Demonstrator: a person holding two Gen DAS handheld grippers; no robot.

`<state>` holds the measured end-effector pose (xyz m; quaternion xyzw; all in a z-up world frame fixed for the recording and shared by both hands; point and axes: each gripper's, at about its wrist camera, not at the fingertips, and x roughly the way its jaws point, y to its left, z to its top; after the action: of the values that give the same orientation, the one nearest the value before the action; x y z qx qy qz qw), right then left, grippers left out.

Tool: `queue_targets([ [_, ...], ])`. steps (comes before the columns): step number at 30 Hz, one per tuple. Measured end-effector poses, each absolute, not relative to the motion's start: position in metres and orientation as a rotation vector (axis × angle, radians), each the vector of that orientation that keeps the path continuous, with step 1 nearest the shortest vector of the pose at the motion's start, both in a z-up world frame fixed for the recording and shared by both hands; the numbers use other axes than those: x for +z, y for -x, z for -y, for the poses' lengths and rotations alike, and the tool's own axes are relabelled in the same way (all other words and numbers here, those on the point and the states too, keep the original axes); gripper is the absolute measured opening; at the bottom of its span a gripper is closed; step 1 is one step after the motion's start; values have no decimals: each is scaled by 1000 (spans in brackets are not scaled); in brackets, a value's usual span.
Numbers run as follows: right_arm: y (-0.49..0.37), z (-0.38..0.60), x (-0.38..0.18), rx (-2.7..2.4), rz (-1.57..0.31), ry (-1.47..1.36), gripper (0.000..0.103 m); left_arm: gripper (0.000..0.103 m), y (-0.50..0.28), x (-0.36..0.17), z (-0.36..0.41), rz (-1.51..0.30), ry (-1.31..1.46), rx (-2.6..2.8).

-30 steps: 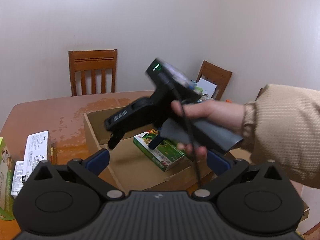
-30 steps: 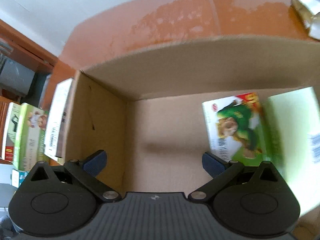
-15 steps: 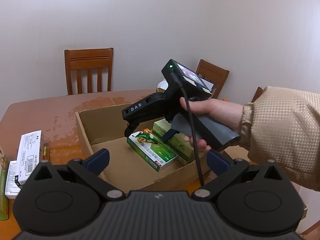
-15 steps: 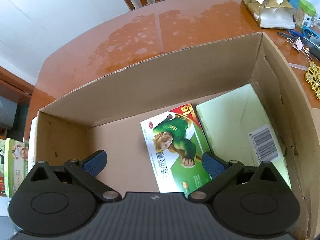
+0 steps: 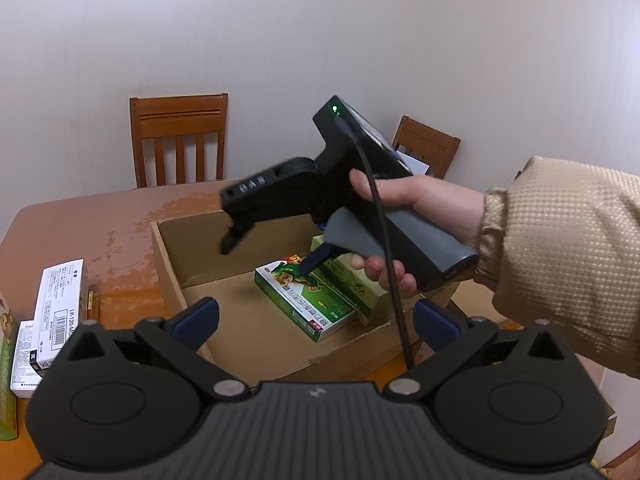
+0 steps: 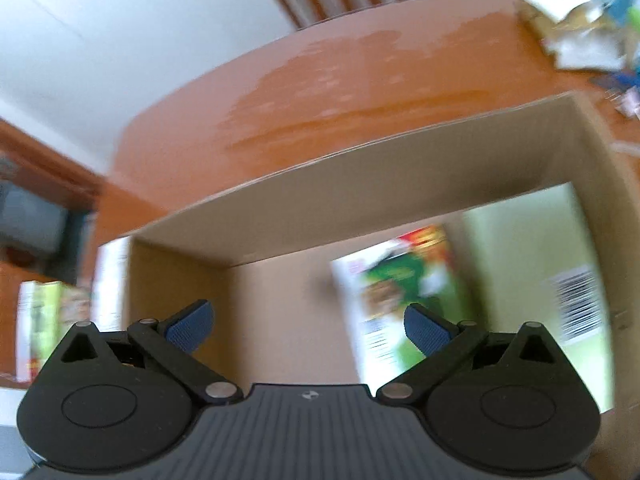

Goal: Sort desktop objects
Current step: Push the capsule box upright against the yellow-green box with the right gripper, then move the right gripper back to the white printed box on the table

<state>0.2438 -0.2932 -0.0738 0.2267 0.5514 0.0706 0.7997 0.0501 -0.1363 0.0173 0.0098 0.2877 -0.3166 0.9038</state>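
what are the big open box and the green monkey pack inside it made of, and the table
Open box: plain brown corrugated cardboard by the look, matte, raw torn edge. Monkey pack: seemingly thin printed card, slightly glossy, crisp folded corners. Table: probably varnished wood or laminate, orange-brown and shiny, with patchy wear.

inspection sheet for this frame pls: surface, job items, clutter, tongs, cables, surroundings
Surface: brown wooden table, worn patches on top.
Job's things: open cardboard box holds a green monkey-print carton and a pale green carton side by side; white labelled boxes lie on the table to the box's left.
Clutter: crumpled bag and small items at the far table edge, blurred.
Tongs: left tongs open, empty; right tongs open, empty, over the box.
Cables: black cable hangs from the right handle.
Surroundings: two wooden chairs, plain white wall.
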Motion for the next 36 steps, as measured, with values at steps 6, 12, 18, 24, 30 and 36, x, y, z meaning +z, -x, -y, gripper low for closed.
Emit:
queue_targets([
  [6,-247,282,-92,228,-1256,-600,103,103,-51,18,137,-598,-29,-646],
  [12,-250,279,-108,205,-1295,-601,103,103,-51,20,138,-607,-31,-637],
  [18,-253,276,-111,156,-1305,-524,103,103,-51,23,137,-610,-28,-640],
  [24,-252,277,-110,154,-1295,-515,103,103,-49,23,134,-608,-27,-635],
  [30,-240,277,-77,167,-1212,-495,103,103,-44,26,124,-583,-19,-626],
  [36,-222,249,-21,207,-1092,-361,103,103,-27,32,99,-556,3,-614],
])
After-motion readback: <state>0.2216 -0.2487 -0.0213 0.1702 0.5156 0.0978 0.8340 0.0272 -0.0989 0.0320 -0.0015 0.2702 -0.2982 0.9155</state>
